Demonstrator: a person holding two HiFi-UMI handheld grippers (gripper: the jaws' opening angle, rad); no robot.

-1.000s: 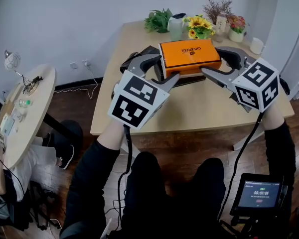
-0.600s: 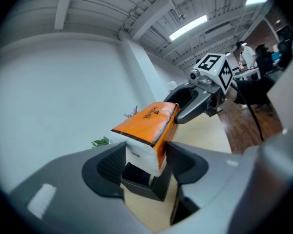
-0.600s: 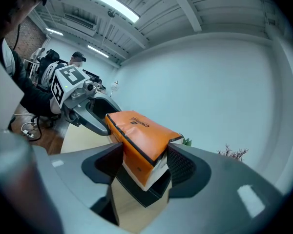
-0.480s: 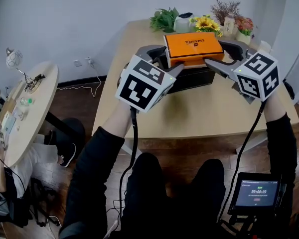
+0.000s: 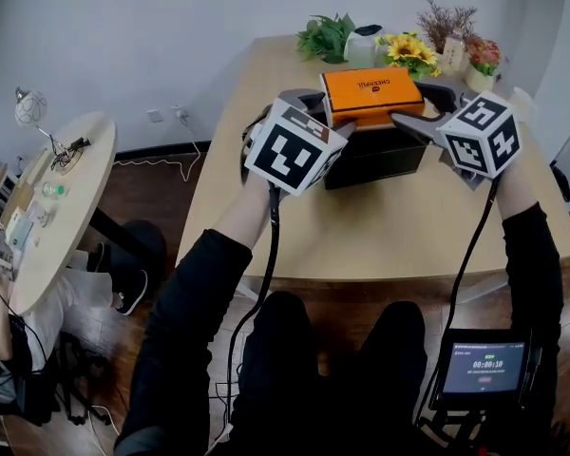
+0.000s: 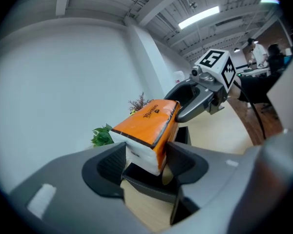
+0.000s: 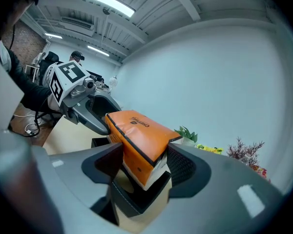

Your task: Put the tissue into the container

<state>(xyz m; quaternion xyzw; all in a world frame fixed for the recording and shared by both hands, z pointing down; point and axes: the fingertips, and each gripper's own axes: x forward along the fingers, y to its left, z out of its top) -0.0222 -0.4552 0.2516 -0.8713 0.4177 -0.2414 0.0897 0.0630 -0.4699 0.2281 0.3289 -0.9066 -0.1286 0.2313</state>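
An orange-topped tissue pack (image 5: 372,95) with white sides hangs level just above a black open-topped container (image 5: 375,158) on the wooden table (image 5: 380,226). My left gripper (image 5: 325,120) is shut on the pack's left end, and my right gripper (image 5: 414,114) is shut on its right end. In the left gripper view the pack (image 6: 147,130) sits clamped between the two pads, with the container's rim (image 6: 151,183) below it. The right gripper view shows the same pack (image 7: 139,143) pinched between its pads, over the container (image 7: 136,199).
Potted plants and flowers (image 5: 399,47) line the table's far edge, close behind the container. A round side table (image 5: 47,207) with small items stands at the left. A small screen (image 5: 480,370) hangs near my right leg. A cable (image 5: 171,150) runs along the floor by the wall.
Both grippers have carried the tissue pack away from me and toward the far edge. The black container below it has come into plain view.
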